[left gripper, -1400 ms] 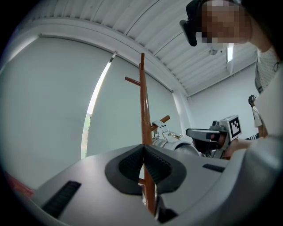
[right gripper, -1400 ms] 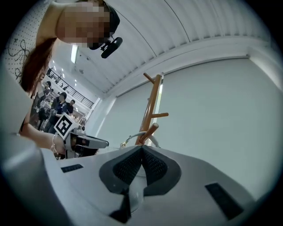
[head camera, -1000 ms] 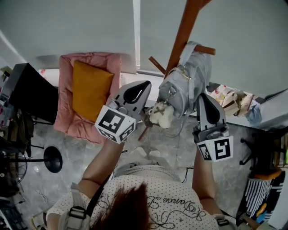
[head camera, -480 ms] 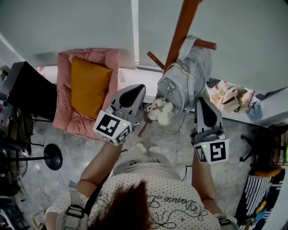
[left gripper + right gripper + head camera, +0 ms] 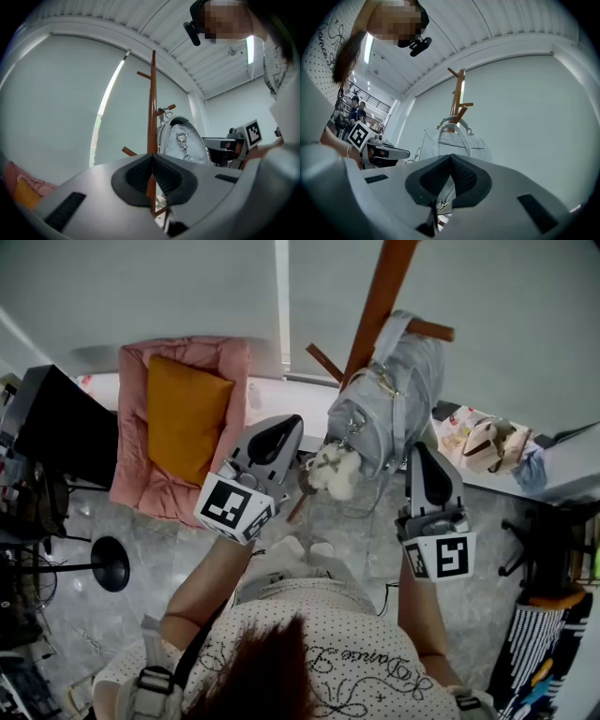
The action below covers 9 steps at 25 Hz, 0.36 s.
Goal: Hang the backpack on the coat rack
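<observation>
A pale grey backpack [image 5: 384, 413] hangs by its top handle from a peg of the brown wooden coat rack [image 5: 377, 306]. A fluffy cream charm [image 5: 330, 472] dangles at its front. The left gripper view shows the backpack [image 5: 183, 143] to the right of the rack's pole [image 5: 153, 117]; in the right gripper view the backpack [image 5: 457, 146] hangs below the rack's top [image 5: 458, 96]. My left gripper [image 5: 292, 426] is shut and empty, just left of the bag. On the bag's right, my right gripper [image 5: 419, 448] is shut and empty too. Neither touches the backpack.
A pink armchair [image 5: 136, 474] with an orange cushion [image 5: 186, 423] stands at the left by the window blind. A dark monitor [image 5: 58, 437] and a black stand base [image 5: 110, 571] sit further left. A white surface with bags [image 5: 487, 451] lies to the right.
My right gripper has sunk a little, away from the backpack. The left gripper has stayed put, and the backpack still hangs on the rack.
</observation>
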### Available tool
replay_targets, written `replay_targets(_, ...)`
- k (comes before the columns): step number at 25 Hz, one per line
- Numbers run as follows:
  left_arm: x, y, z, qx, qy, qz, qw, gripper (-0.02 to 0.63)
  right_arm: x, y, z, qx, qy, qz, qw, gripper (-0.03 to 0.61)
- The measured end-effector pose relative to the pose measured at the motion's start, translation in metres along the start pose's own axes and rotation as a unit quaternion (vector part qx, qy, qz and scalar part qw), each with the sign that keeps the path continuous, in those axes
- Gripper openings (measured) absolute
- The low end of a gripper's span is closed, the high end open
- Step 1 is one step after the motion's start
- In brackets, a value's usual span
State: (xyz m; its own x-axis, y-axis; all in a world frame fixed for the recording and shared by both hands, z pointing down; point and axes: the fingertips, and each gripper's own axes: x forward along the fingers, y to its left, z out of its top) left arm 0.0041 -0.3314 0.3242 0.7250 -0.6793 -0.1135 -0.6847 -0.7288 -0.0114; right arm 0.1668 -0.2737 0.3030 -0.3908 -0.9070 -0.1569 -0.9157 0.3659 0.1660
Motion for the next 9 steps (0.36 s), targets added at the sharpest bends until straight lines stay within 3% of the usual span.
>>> replay_targets(9, 0.0014, 0.0021, 0.0017, 0.0, -0.004, 0.002, 1.0, 0.005, 0.0041, -0.0015, 0.0015, 0.003, -0.005, -0.002, 1.0, 0.012)
